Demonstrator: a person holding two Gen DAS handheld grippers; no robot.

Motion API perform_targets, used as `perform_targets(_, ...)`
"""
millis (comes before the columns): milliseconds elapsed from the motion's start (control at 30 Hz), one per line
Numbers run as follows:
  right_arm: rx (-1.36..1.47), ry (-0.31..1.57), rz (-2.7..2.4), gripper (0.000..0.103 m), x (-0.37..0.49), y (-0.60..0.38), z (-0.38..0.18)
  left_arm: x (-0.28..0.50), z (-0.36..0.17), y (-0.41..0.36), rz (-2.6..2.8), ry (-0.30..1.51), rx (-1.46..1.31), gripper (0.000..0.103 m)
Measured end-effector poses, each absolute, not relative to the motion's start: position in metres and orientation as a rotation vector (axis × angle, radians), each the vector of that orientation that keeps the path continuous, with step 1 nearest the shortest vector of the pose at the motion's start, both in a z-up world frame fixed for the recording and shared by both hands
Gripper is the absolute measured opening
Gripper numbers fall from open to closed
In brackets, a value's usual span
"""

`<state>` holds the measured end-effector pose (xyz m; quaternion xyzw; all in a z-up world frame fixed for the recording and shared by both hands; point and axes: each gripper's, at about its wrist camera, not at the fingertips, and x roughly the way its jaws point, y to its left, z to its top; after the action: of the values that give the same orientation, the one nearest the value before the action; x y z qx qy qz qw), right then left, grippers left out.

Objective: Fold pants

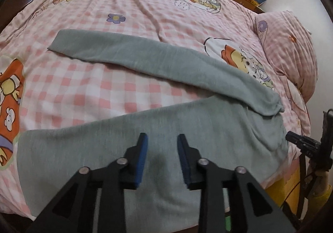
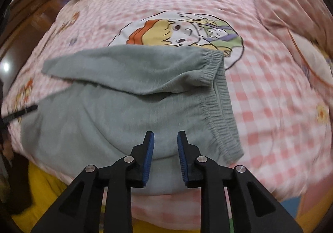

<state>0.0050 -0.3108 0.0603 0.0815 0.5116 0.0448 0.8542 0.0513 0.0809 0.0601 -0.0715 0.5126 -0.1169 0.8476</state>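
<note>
Spread near the bed's (image 1: 129, 8) front edge, the grey pants (image 1: 187, 139) lie beyond both grippers. Left gripper (image 1: 162, 139) and right gripper (image 2: 165, 137) hang over them, jaws apart, holding nothing; the waistband (image 2: 220, 112) is beside the right gripper.

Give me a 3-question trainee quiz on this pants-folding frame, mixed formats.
1. True or false: the left gripper is shut on the grey pants.
2. Multiple choice: the pants' elastic waistband lies toward which side of the right wrist view? A) left B) right C) hidden
3. Fill in: the pants lie on a pink checked ____ printed with cartoon figures.

Key:
1. False. Its fingers stand apart with nothing between them; the right gripper is open too.
2. B
3. Bed cover. One leg angles away from the other across it, so the pants are not yet folded.
</note>
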Motion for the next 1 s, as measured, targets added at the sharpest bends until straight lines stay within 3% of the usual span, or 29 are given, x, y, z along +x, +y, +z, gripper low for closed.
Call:
perform_targets(100, 0.270, 1.064, 0.067, 0.038, 0.007, -0.311, 0.063, 0.052, 0.059, 0.083, -0.262, 1.082, -0.154, 0.038)
perform_targets(200, 0.351, 1.057, 0.024, 0.039, 0.019, -0.312, 0.065, 0.049, 0.062, 0.085, -0.275, 1.066, -0.175, 0.049)
perform_targets(267, 0.414, 1.048, -0.003, 0.039, 0.027, -0.315, 0.065, 0.043, 0.064, 0.086, -0.266, 1.044, -0.183, 0.050)
perform_targets(567, 0.626, 1.137, -0.183, 0.039, 0.073, -0.330, 0.045, 0.034, 0.059, 0.083, -0.205, 1.051, -0.310, 0.051)
perform_targets(833, 0.897, 1.070, -0.175, 0.039, 0.076, -0.341, 0.014, 0.048, 0.063, 0.075, -0.184, 1.065, -0.285, 0.051)
perform_targets(867, 0.906, 1.048, -0.162, 0.036, 0.075, -0.341, 0.014, 0.051, 0.062, 0.074, -0.185, 1.067, -0.291, 0.051)
perform_targets(900, 0.912, 1.033, -0.148, 0.020, 0.075, -0.341, 0.015, 0.053, 0.062, 0.074, -0.183, 1.067, -0.299, 0.051)
perform_targets(933, 0.913, 1.021, -0.124, 0.013, 0.075, -0.341, 0.017, 0.054, 0.061, 0.074, -0.180, 1.067, -0.307, 0.052)
perform_targets(1000, 0.915, 0.995, -0.108, 0.005, 0.073, -0.343, 0.023, 0.060, 0.058, 0.074, -0.169, 1.072, -0.341, 0.055)
